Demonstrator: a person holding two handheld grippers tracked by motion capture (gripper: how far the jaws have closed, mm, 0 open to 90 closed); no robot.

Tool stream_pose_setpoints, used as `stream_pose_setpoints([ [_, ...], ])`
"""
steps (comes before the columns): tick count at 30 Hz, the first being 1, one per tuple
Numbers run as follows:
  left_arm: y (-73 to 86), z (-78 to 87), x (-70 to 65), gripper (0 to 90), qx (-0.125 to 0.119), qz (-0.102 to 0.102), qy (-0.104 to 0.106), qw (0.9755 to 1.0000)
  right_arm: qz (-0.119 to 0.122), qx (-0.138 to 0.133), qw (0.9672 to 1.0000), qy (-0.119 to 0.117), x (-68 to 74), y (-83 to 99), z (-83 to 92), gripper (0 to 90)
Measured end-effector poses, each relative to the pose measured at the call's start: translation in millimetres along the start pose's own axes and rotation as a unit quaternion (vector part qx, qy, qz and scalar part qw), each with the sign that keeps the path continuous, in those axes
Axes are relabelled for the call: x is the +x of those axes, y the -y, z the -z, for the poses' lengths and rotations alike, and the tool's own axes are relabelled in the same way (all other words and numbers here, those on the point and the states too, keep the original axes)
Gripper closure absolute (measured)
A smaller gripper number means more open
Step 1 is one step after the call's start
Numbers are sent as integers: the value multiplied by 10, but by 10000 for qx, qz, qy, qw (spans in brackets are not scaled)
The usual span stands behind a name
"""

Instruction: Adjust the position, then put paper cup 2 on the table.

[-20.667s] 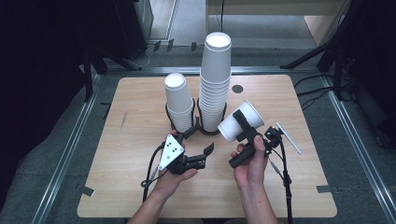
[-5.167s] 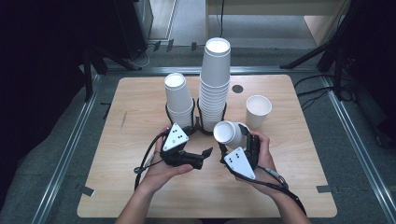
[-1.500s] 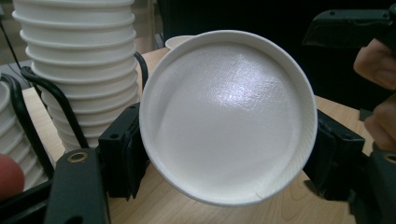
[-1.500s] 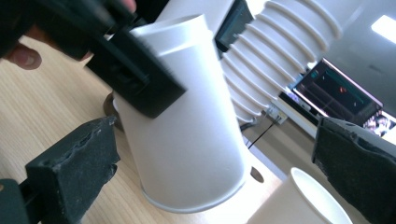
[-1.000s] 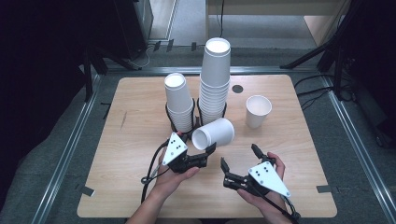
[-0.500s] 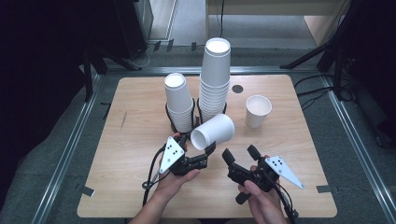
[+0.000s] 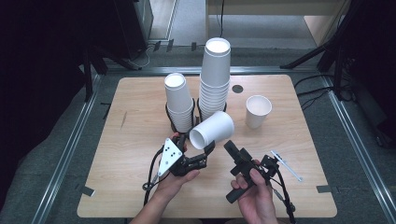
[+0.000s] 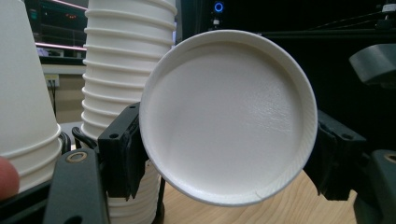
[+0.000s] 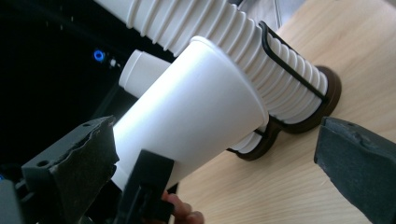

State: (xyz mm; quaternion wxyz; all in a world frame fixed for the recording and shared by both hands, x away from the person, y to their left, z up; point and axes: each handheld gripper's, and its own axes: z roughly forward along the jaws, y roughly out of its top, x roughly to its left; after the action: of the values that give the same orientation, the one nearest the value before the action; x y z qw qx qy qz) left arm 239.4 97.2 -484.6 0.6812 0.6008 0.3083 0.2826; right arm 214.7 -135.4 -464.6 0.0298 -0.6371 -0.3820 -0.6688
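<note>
The pale wooden tabletop (image 7: 140,186) is lit evenly from above, while the surroundings are left nearly black. Mild glare is seen on the white paper cup's base (image 8: 229,116). Close black plastic jaws are rendered softly blurred, and only faint shadows are cast.

held cup (image 7: 213,130): plain white, faint ribbing near the rim
cup stacks (image 7: 215,79): white, ringed by rims
lone cup (image 7: 258,111): white
cup holder (image 9: 299,112): black wire, dark base
table (image 7: 140,130): pale wood grain
gripper plate (image 7: 170,156): grey, dark dots
</note>
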Motion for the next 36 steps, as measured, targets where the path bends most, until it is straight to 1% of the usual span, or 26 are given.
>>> stream_pose_setpoints([
  [2, 2, 0, -4, 251, -30, 17, 12, 10000, -347, -6, 9994, -31, -11, -4, -17, 0],
  [3, 2, 2, -6, 251, -38, 10, 9, 10000, -476, -21, 9989, -50, -11, -3, -26, 0],
  [6, 4, 1, -13, 251, -56, -7, 25, 10000, -745, -45, 9972, -69, 5, 3, -53, 0],
  [9, 6, 1, -14, 251, -66, -4, 38, 10000, -924, -37, 9957, -90, 17, 7, -89, 0],
  [11, 6, -2, -13, 250, -69, -14, 19, 10000, -992, -5, 9950, -112, 23, 9, -113, 0],
  [15, 4, -2, -10, 250, -105, 4, 38, 9999, -1164, -25, 9932, -98, 29, 8, -151, 0],
  [16, 5, -2, -11, 250, -114, 7, 48, 9999, -1190, 15, 9928, -93, 27, 6, -154, 0],
  [20, 7, -5, -29, 250, -161, -16, 66, 9998, -1438, 50, 9896, -82, 21, 3, -196, 0],
  [21, 7, -4, -31, 250, -167, -20, 68, 9998, -1531, 56, 9882, -85, 21, 0, -205, 0],
  [22, 7, -4, -34, 250, -170, -43, 76, 9998, -1562, 54, 9877, -89, 17, -2, -213, 0],
  [24, 6, -2, -37, 251, -187, -59, 80, 9998, -1777, 138, 9839, -108, 16, -7, -234, 0],
  [26, 5, -2, -46, 251, -211, -66, 89, 9997, -2040, 202, 9786, -149, 20, -8, -254, 0],
  [27, 4, -3, -50, 251, -225, -63, 97, 9997, -2111, 226, 9771, -150, 18, -7, -262, 0],
  [28, 3, -4, -54, 251, -234, -67, 109, 9996, -2226, 241, 9745, -158, 21, -8, -267, 0],
  [31, 10, -4, -66, 250, -228, -126, 112, 9996, -2471, 219, 9686, -191, 29, -8, -291, 0],
  [34, 14, -3, -71, 250, -227, -161, 133, 9995, -2620, 231, 9645, -251, 43, -11, -323, 0],
  [35, 15, -3, -76, 251, -231, -178, 135, 9995, -2609, 237, 9647, -262, 50, -8, -335, 0],
  [36, 15, -3, -79, 250, -236, -191, 138, 9994, -2672, 250, 9630, -252, 61, -12, -348, 0],
])
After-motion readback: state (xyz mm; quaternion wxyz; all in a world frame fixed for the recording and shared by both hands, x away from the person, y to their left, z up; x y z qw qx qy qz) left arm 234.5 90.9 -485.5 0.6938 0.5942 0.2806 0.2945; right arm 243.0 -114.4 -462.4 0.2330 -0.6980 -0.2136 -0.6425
